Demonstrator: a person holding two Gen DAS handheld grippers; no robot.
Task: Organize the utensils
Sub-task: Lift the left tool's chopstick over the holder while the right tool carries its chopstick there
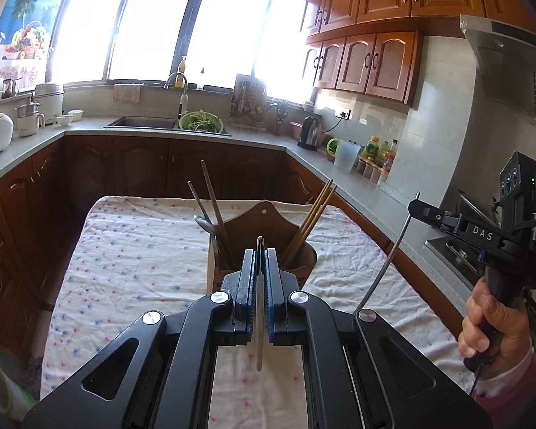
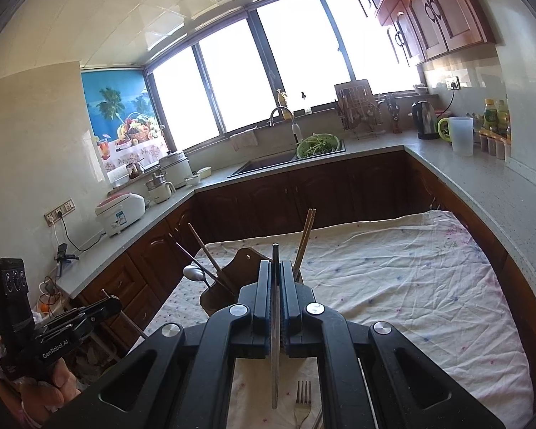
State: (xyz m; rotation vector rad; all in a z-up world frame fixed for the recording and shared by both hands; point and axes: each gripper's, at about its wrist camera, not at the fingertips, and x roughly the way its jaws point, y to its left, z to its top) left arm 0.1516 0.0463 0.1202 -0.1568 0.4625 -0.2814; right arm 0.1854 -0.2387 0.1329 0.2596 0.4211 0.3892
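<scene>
Pinching thin steel utensil handles, left gripper (image 1: 260,250) and right gripper (image 2: 276,262) both clenched, wooden holder (image 1: 268,221) just beyond, wrinkled dotted cloth (image 1: 135,250) beneath.

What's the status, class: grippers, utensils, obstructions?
Left gripper shut on a thin utensil. Right gripper shut on a metal utensil. Wooden holder ahead, fork on cloth. Path clear.

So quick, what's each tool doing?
Left tool: closed on a thin metal utensil.
Right tool: closed on a metal rod-like utensil.
</scene>
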